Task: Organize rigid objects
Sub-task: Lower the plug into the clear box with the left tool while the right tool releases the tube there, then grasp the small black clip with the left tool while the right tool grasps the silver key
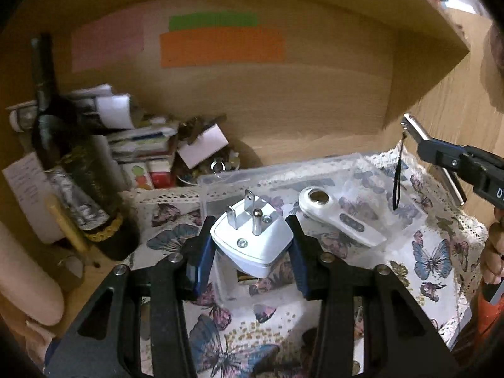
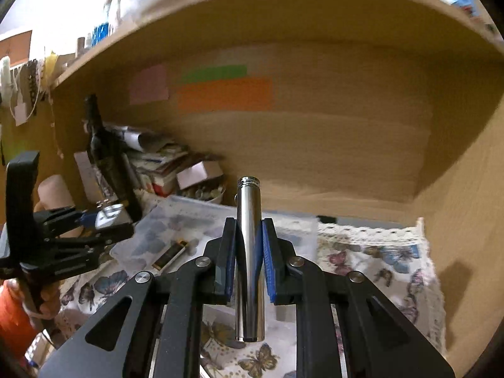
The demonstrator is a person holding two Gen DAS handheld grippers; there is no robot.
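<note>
Wooden shelving wraps around the whole scene, with a butterfly-print cloth point(image 1: 434, 261) spread over the table under both tools. Left gripper point(image 1: 252, 245) is clamped on a white plug adapter point(image 1: 252, 242), pads pressing its two flat sides, prongs pointing up and away. Hard plastic, light, nothing fragile there, but the smooth casing tapers, so the hold belongs low on the wide body, right where it sits now. Just below and beyond that gripper lies a clear plastic box point(image 1: 362, 170), and inside it, off to the gripper's right, a small white gadget point(image 1: 340, 217) rests. Over to the right gripper point(image 2: 249, 252): it is closed around a shiny metal tube point(image 2: 249, 252), gripped at mid-length, threaded end sticking out ahead between the pads. Polished steel like that looks slick and fairly dense, so I'd judge a firm, centred squeeze is needed to stop it sliding. A small dark-and-gold stick point(image 2: 170, 253) lies ahead to that gripper's left, in the box.
</note>
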